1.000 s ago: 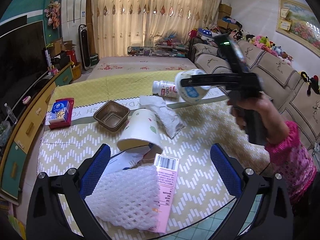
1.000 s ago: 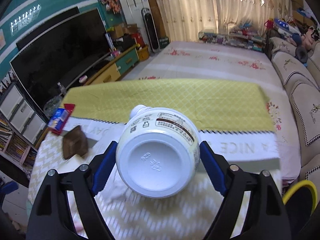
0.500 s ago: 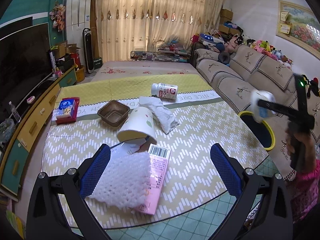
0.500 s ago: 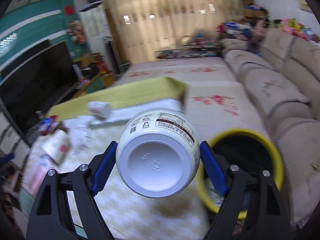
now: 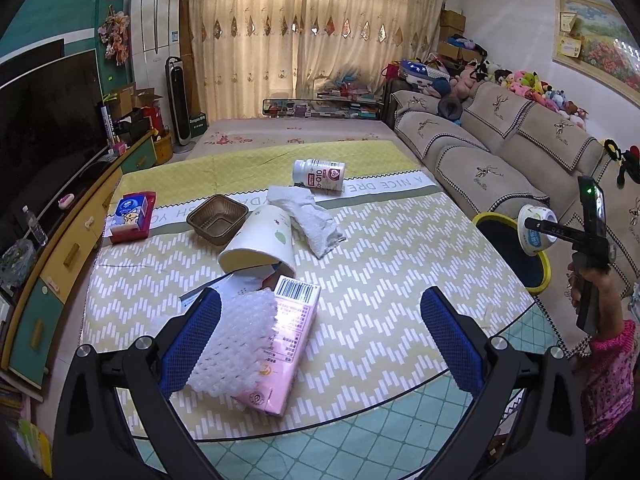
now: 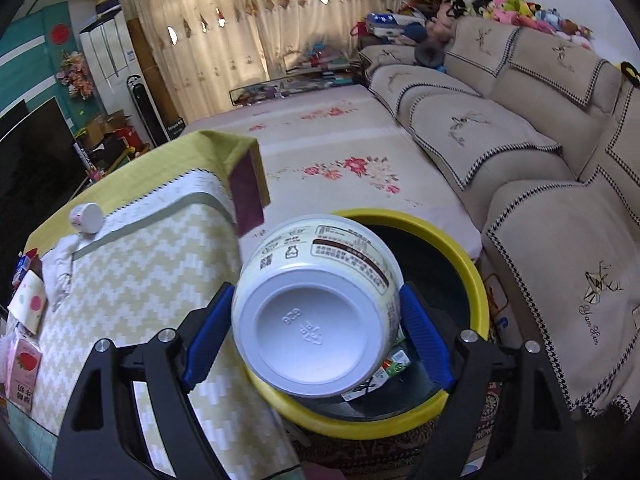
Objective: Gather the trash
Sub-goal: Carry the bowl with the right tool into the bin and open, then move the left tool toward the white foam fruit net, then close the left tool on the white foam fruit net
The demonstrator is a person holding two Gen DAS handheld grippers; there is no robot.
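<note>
The right gripper (image 6: pixel 316 320) clamps a white bottle (image 6: pixel 316 312) between its 2 blue pads (image 6: pixel 206 340), base toward the camera, printed label on the upper side. Directly beyond and below the bottle sits a yellow-rimmed bin (image 6: pixel 476 280) with a dark inside; a scrap with green print lies in it just under the right pad. To the left of this gripper runs the table (image 6: pixel 132 248) with its zigzag cloth, and far ahead on the left a small bottle (image 6: pixel 86 218) lies on its side. A beige sofa (image 6: pixel 520 168) stands to the right.

From the left wrist view, the right gripper (image 5: pixel 536 226) appears far right, off the table edge, with the bottle (image 5: pixel 534 236) held over the bin (image 5: pixel 540 276).

The left gripper (image 5: pixel 320 340) is spread wide and holds nothing. Between its pads (image 5: pixel 190 344), close in, a white foam net (image 5: pixel 236 344) lies on a pink carton (image 5: pixel 288 344). Just ahead, a paper cup (image 5: pixel 260 240) lies tipped over, with a crumpled tissue (image 5: pixel 308 216) to its right and a brown tray (image 5: pixel 218 218) to its left. Farther ahead lies the small bottle (image 5: pixel 320 174); far left sits a red-and-blue box (image 5: pixel 130 216).
</note>
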